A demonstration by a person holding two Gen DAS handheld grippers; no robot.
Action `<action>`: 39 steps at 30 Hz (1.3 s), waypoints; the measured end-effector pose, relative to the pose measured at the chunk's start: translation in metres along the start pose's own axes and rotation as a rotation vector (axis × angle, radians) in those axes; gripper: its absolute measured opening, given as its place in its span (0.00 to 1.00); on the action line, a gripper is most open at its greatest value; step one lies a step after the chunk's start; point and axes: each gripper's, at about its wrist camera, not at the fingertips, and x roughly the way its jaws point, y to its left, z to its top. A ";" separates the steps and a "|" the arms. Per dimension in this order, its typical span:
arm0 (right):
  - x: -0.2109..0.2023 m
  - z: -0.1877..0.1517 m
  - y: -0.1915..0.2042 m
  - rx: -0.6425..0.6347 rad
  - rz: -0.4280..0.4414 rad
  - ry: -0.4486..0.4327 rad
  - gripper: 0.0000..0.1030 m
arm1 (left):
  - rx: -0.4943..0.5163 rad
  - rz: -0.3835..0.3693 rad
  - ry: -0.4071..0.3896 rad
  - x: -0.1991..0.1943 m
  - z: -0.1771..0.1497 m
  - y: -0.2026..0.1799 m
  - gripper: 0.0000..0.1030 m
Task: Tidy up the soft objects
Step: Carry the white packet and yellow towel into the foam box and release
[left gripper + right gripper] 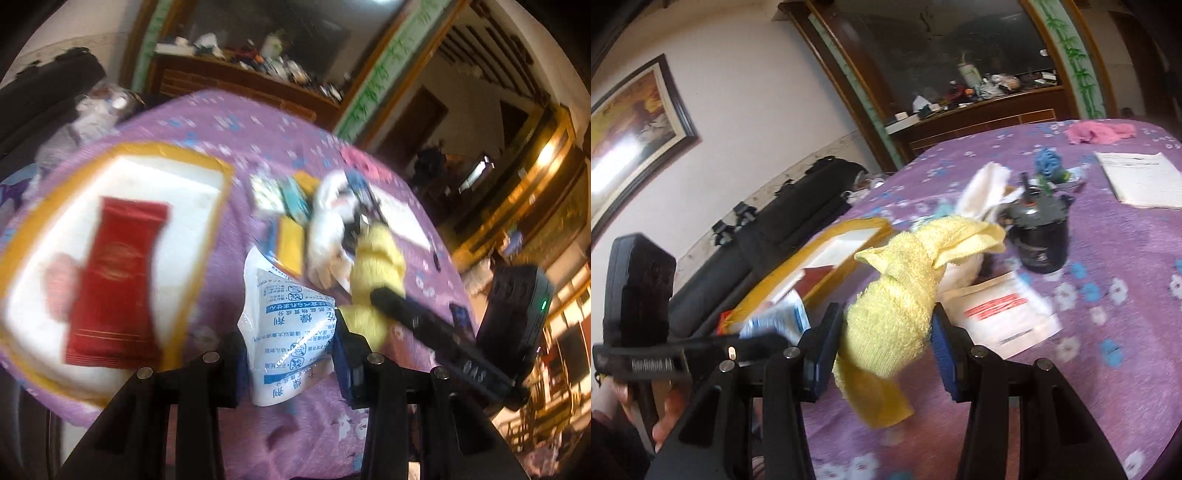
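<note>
Purple floral bedspread [1108, 258], cluttered. We've got the left gripper [288, 354] clamped on a white printed sachet [284, 332], the right gripper [886, 339] clamped on a rolled yellow terry cloth [905, 295]. Both look airborne, though blur hides contact. Carry toward the yellow-rimmed white tray [33, 206]; keep grips firm, release low.

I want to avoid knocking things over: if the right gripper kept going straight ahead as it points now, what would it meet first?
Probably the white cloth just past the yellow towel that the right gripper holds, with the dark jar close beside it; depth is unclear.
</note>
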 end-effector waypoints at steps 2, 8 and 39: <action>0.003 0.000 0.014 -0.020 0.027 0.015 0.45 | -0.012 0.024 -0.045 -0.018 0.005 0.010 0.38; 0.022 0.011 0.053 -0.086 0.107 0.061 0.45 | -0.082 0.114 -0.131 -0.052 0.023 0.055 0.38; 0.159 0.045 0.097 -0.241 -0.027 0.249 0.62 | -0.223 0.245 0.003 0.025 0.075 0.172 0.68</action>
